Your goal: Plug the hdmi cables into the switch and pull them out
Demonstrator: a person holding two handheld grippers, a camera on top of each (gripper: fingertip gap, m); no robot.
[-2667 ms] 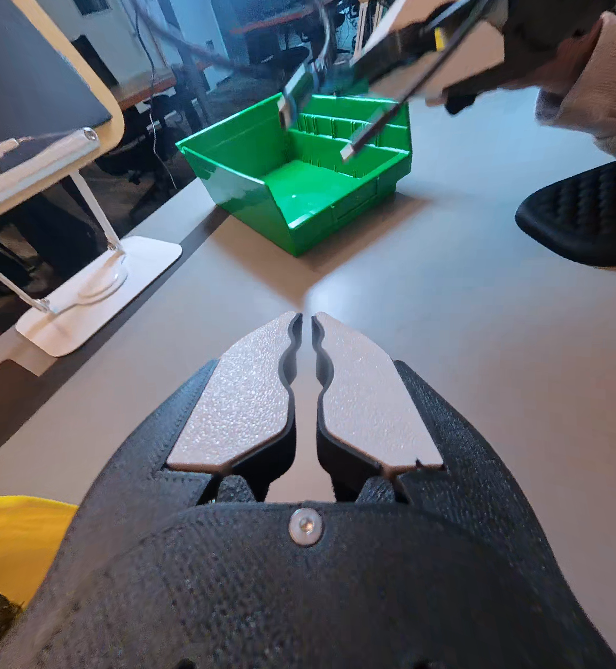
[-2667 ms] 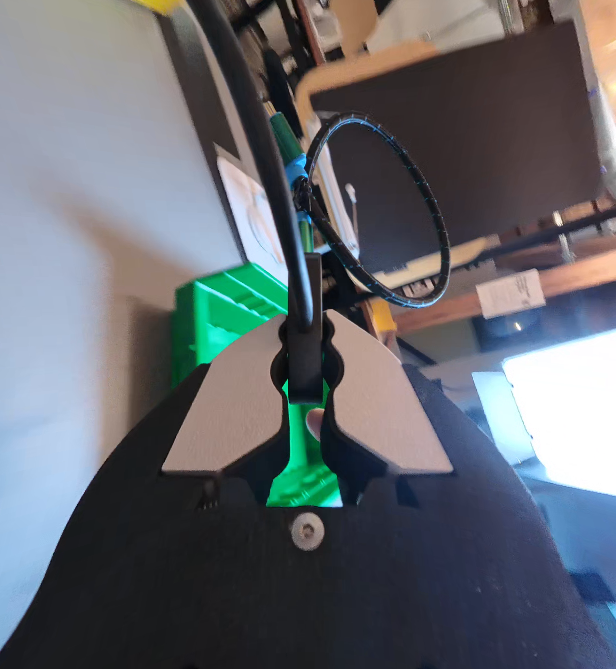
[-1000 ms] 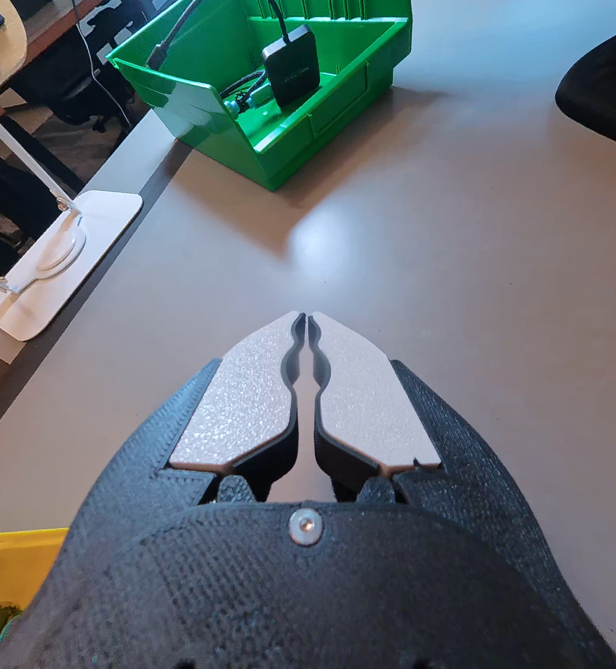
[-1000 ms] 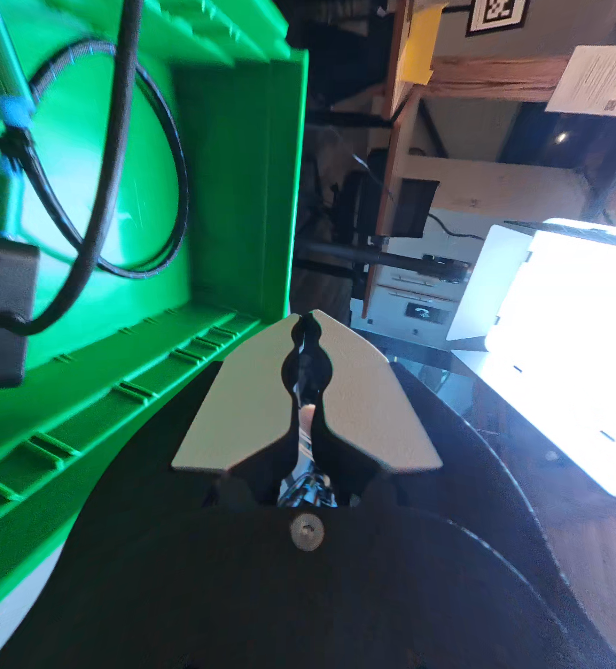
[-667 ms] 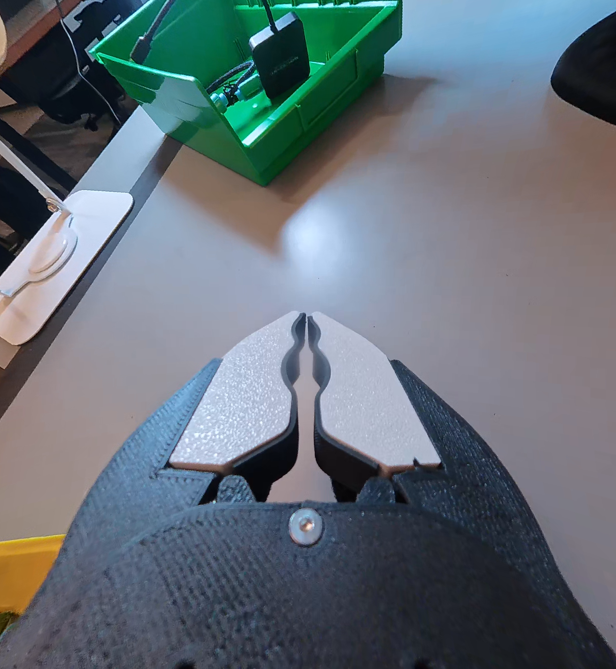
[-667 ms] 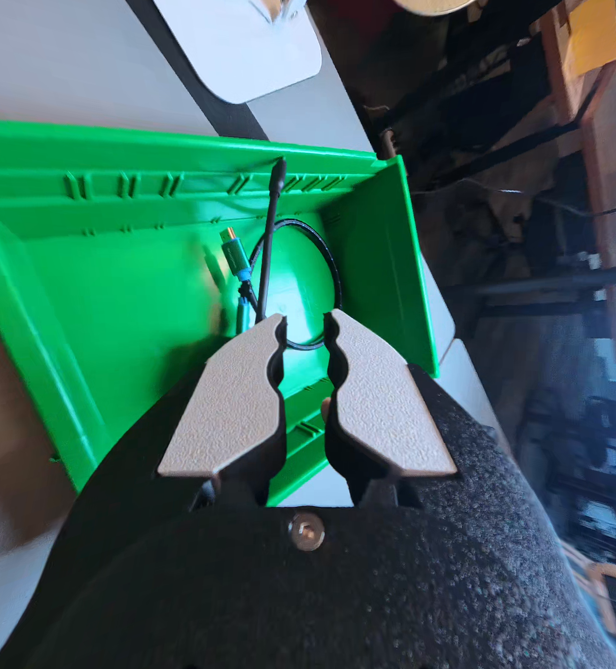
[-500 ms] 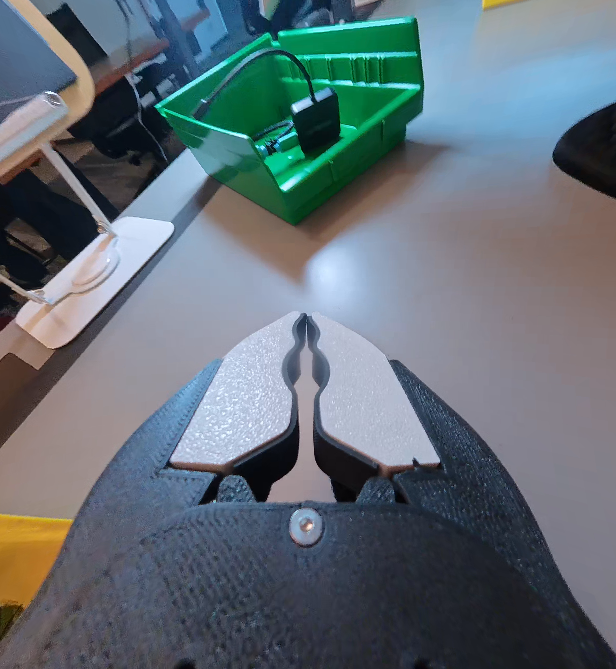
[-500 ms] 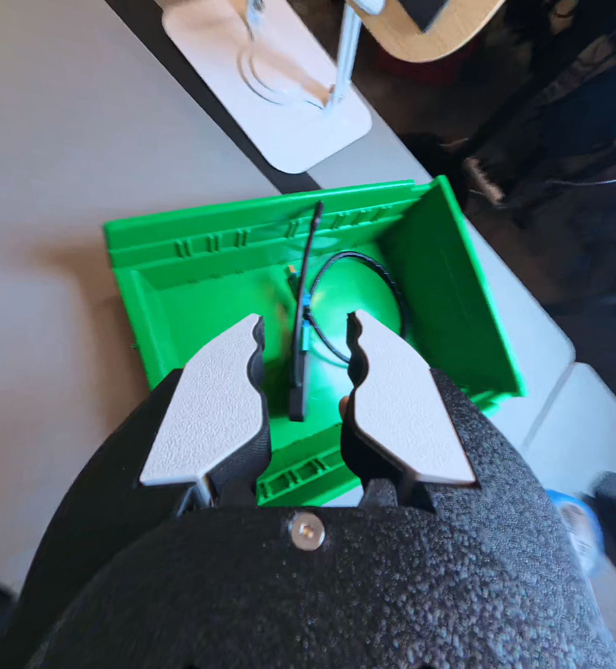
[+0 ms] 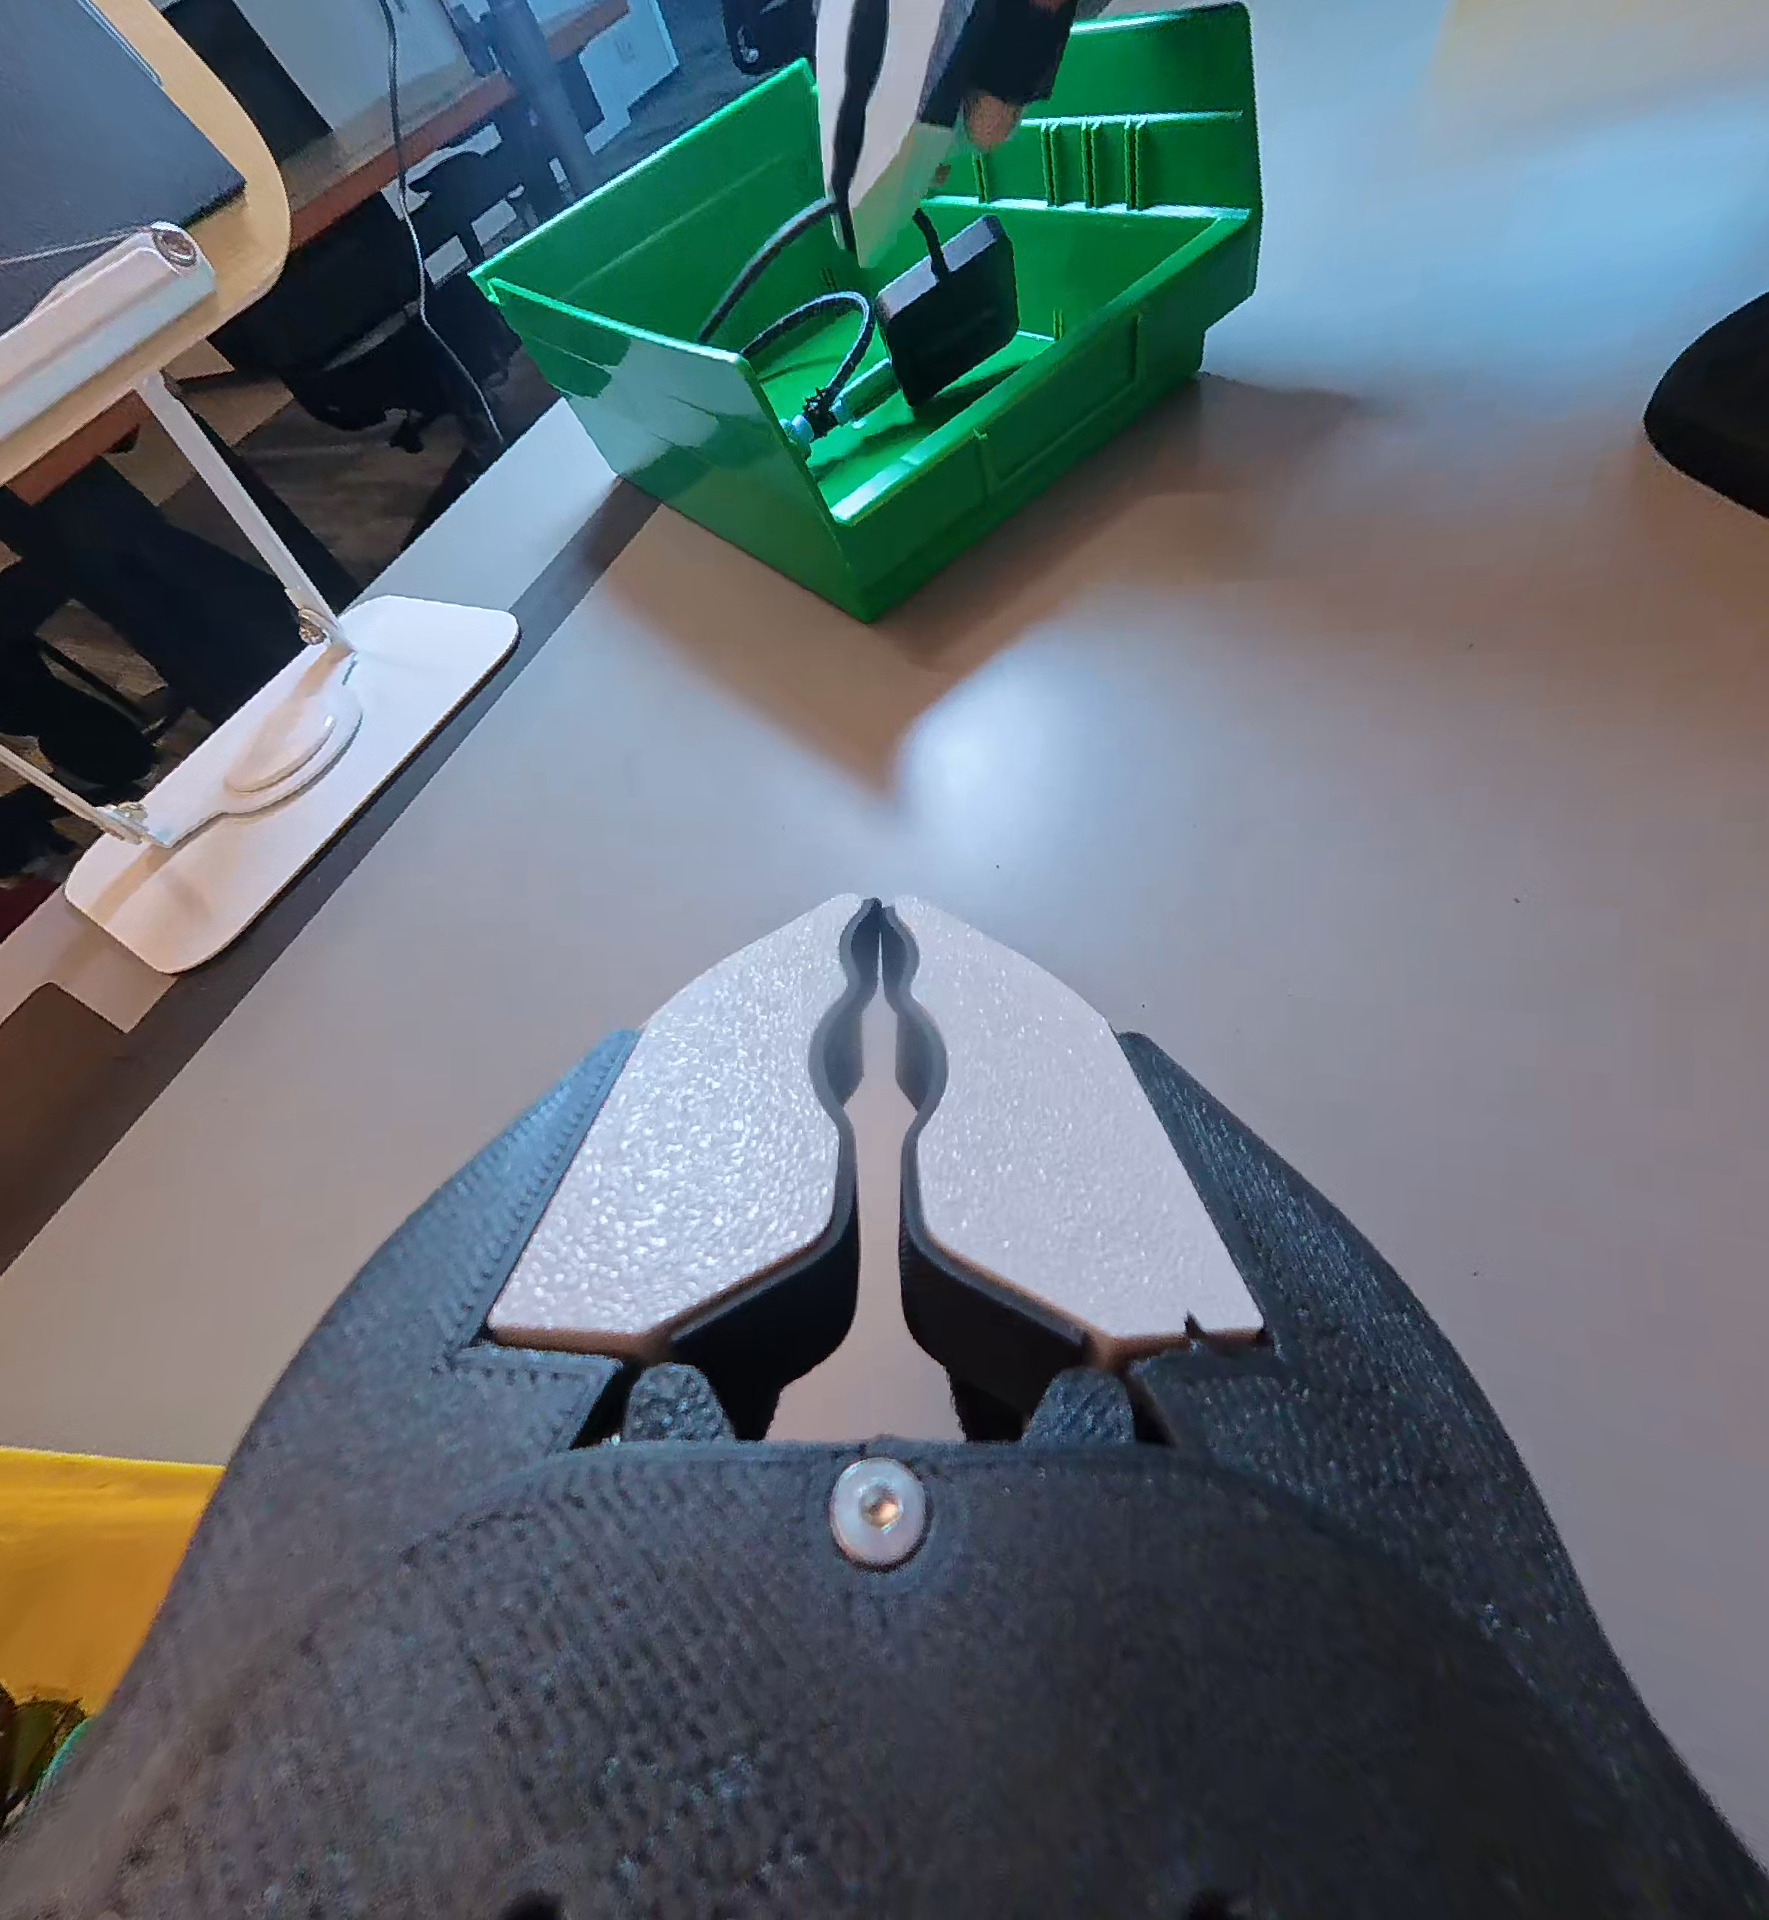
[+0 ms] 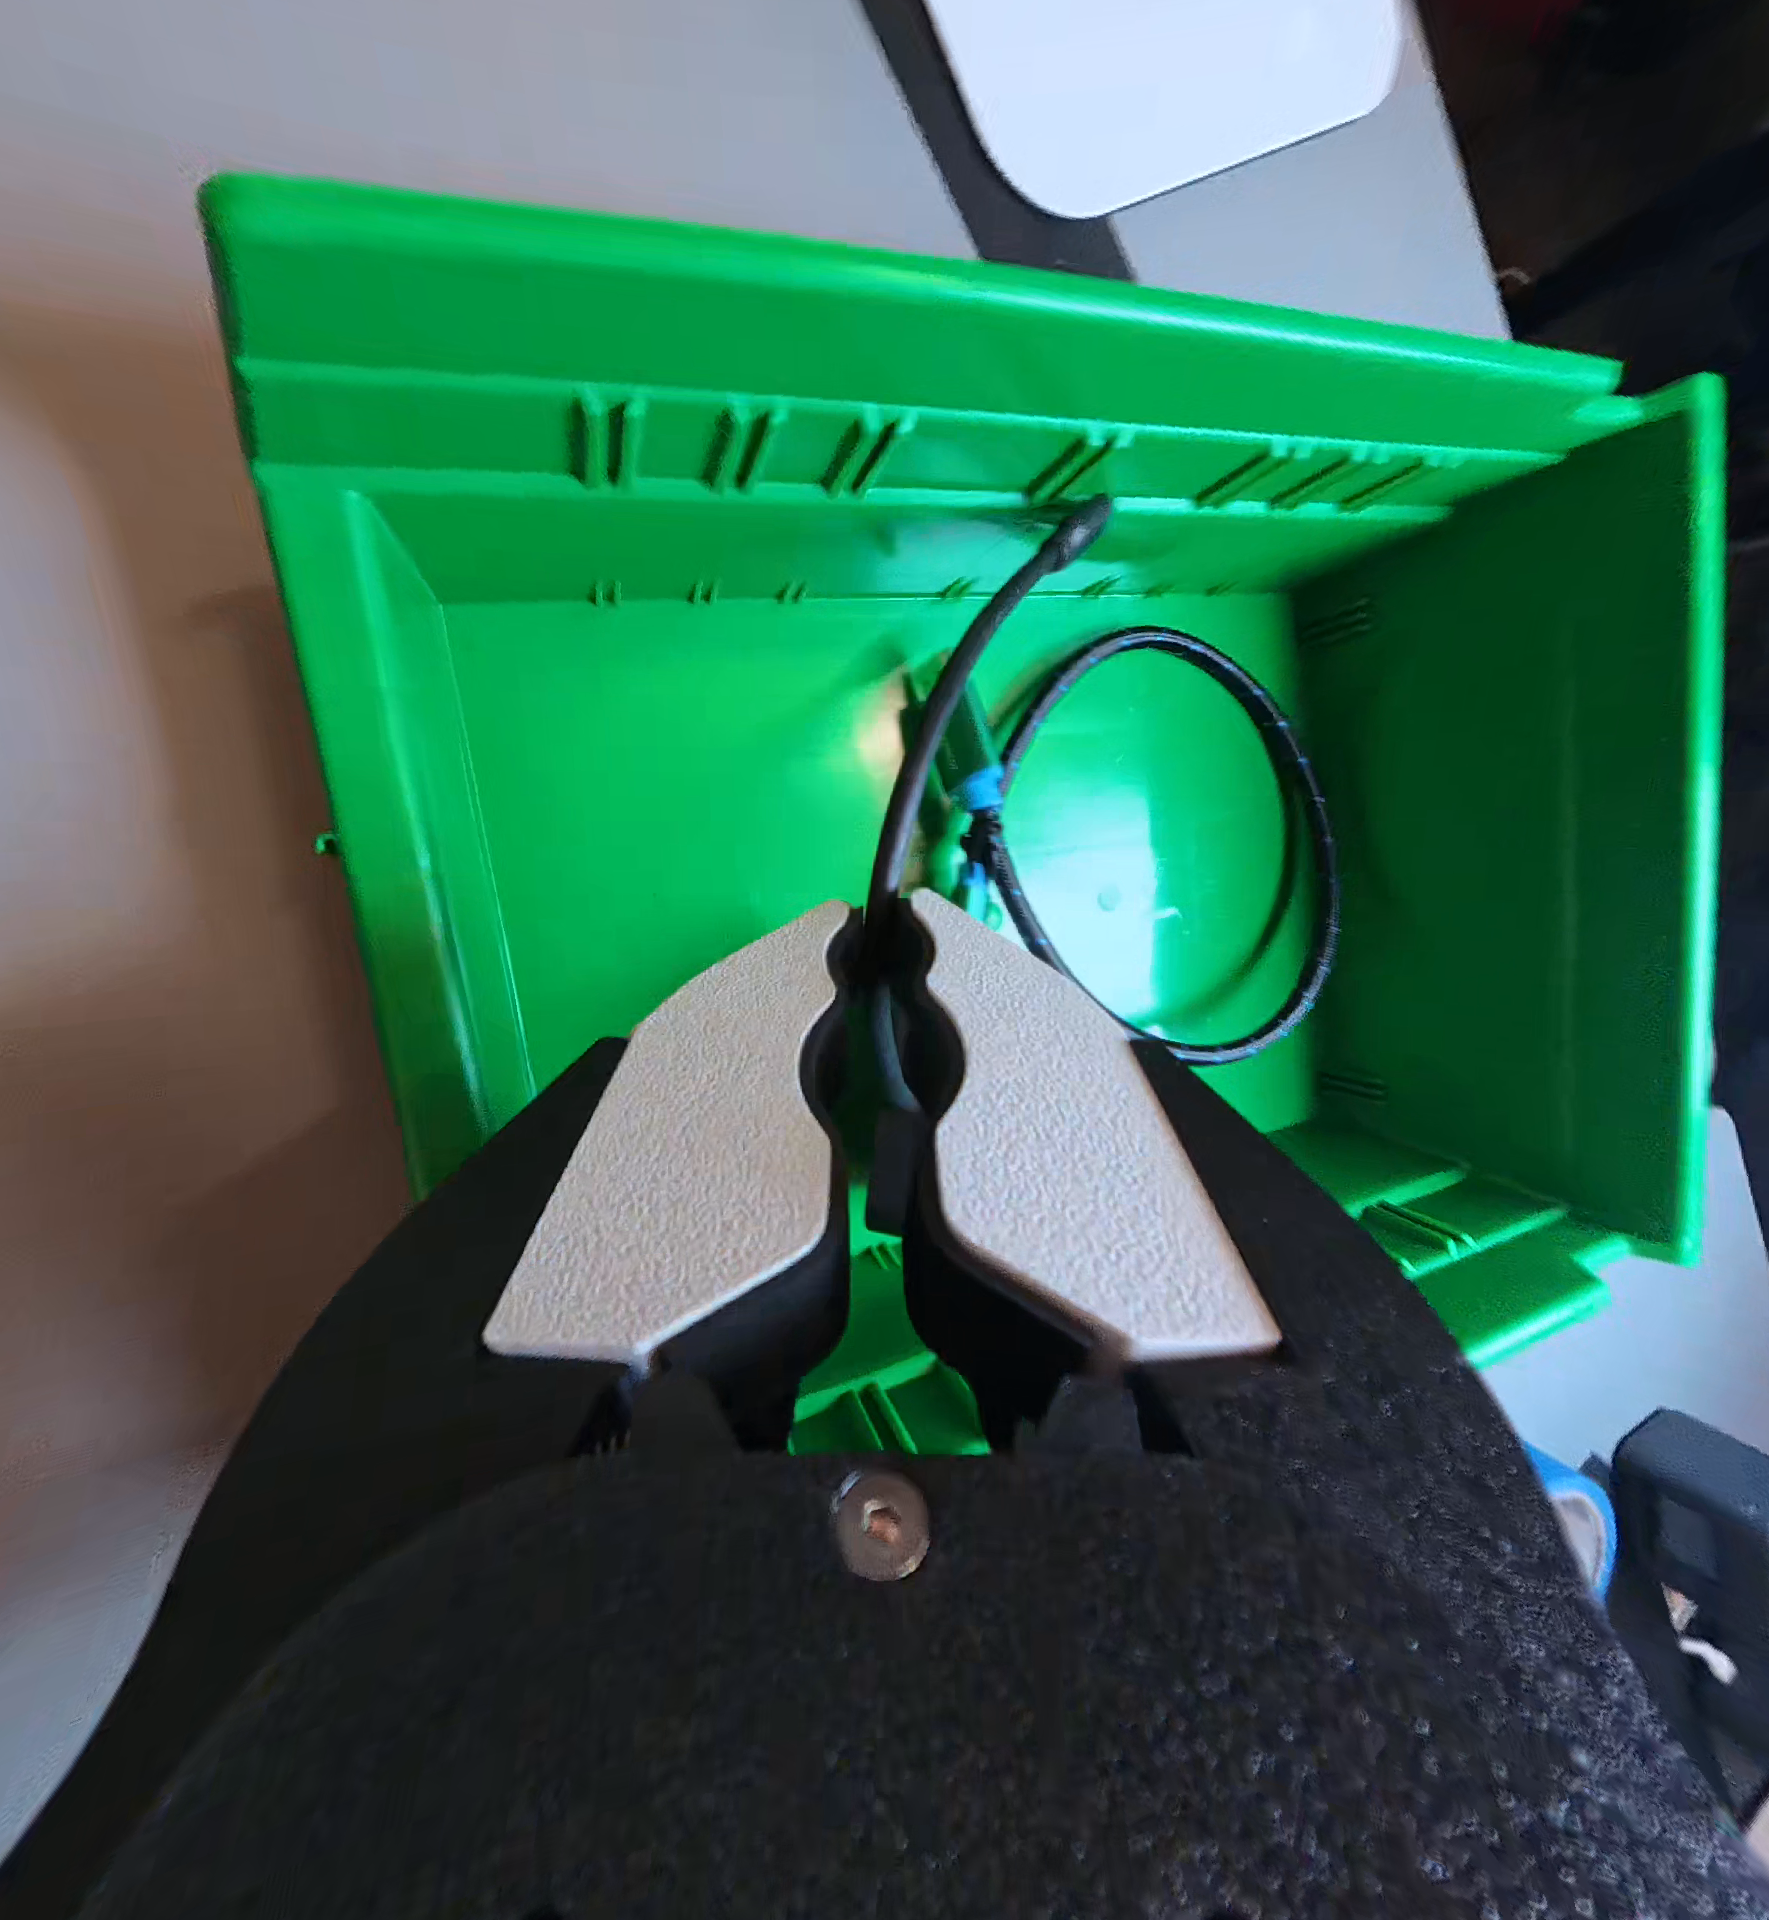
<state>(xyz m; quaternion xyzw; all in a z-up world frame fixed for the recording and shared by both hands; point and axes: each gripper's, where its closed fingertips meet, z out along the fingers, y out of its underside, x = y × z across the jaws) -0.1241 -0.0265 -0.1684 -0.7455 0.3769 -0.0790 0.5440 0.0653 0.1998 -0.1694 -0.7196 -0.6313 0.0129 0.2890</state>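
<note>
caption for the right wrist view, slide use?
Right gripper shut on a black cable over the green bin, a coiled cable inside.

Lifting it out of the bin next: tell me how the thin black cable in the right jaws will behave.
Probably floppy: the black cable sags in an arc from the right gripper to the green bin wall. The black switch box looks attached to it, so it would likely dangle and swing. Being thin and seemingly smooth, it may slip through the jaws.

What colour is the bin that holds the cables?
The bin is bright green, clearest in the right wrist view.
</note>
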